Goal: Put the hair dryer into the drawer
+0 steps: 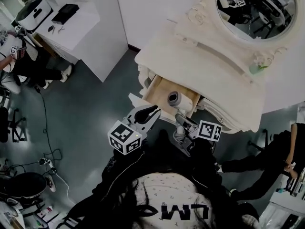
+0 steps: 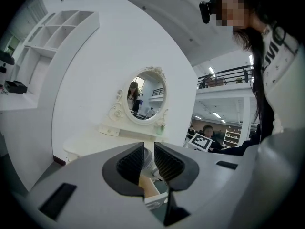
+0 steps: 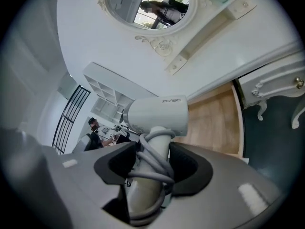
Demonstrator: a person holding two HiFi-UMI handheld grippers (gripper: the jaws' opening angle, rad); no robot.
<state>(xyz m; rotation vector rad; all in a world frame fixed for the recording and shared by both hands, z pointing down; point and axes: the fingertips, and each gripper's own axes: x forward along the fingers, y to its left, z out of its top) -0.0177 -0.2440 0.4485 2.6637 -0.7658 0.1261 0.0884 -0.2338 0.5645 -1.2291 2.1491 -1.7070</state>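
Note:
The white hair dryer (image 1: 174,98) hangs over the open drawer (image 1: 156,90) of the cream vanity. My right gripper (image 1: 182,124) is shut on its handle, which has the grey cord wound round it. In the right gripper view the hair dryer (image 3: 157,116) stands upright between the jaws of the right gripper (image 3: 155,163), with the drawer's wooden bottom (image 3: 214,120) behind it. My left gripper (image 1: 150,112) hovers at the drawer's near left corner. In its own view the left gripper (image 2: 148,159) holds nothing, its jaws only a narrow gap apart, and the drawer (image 2: 148,189) shows through the gap.
An oval mirror (image 1: 252,6) tops the vanity (image 1: 209,75). A white counter (image 1: 81,27) stands at the back left. Cables (image 1: 47,161) lie on the dark floor at the left. A seated person's legs (image 1: 257,175) are at the right. A curved vanity leg (image 3: 259,111) flanks the drawer.

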